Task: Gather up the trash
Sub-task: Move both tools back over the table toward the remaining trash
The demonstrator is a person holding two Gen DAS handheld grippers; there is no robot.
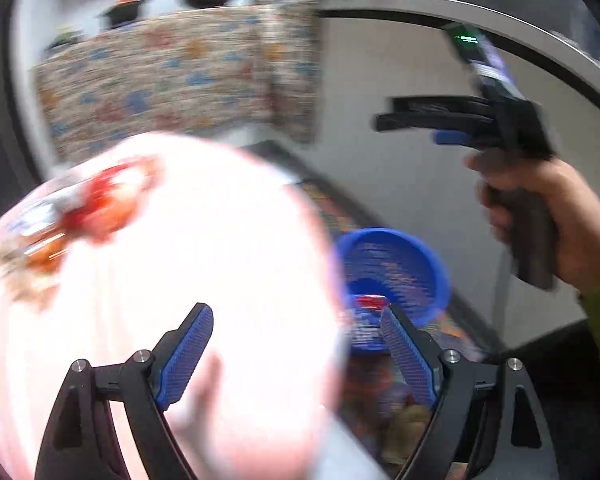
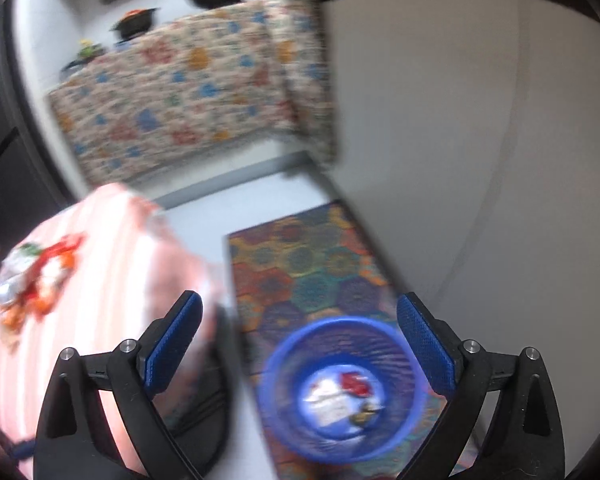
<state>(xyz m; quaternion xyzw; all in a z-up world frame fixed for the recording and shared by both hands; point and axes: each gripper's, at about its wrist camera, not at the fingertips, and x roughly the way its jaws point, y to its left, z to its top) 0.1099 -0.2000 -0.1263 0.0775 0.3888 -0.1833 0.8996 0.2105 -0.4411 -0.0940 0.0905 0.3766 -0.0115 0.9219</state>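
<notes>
Judging by the blurred heap of trash point(image 2: 36, 280) at the left of the right-wrist frame, on the pink-striped bench point(image 2: 112, 240), I expect light, crinkly wrappers; I'd pinch a raised edge. Left gripper point(image 1: 296, 344) and right gripper point(image 2: 298, 340) both gape empty. Blue bin point(image 2: 344, 388) sits lower centre, already holding scraps.

Both views are fisheye, with straight lines bowed and a dark ring at the corners. Motion blur smears nearly everything: the flowered cloth point(image 1: 172, 80) streaks sideways in the left view, and the blue basket point(image 2: 344, 388) is soft in the right one. The pink striped tablecloth point(image 1: 172, 280) is blown out almost to white in the left view, perhaps from light overhead. The wall point(image 2: 440, 120) is evenly lit, with faint shadows. Only the near gripper fingers point(image 2: 172, 344) look sharp
</notes>
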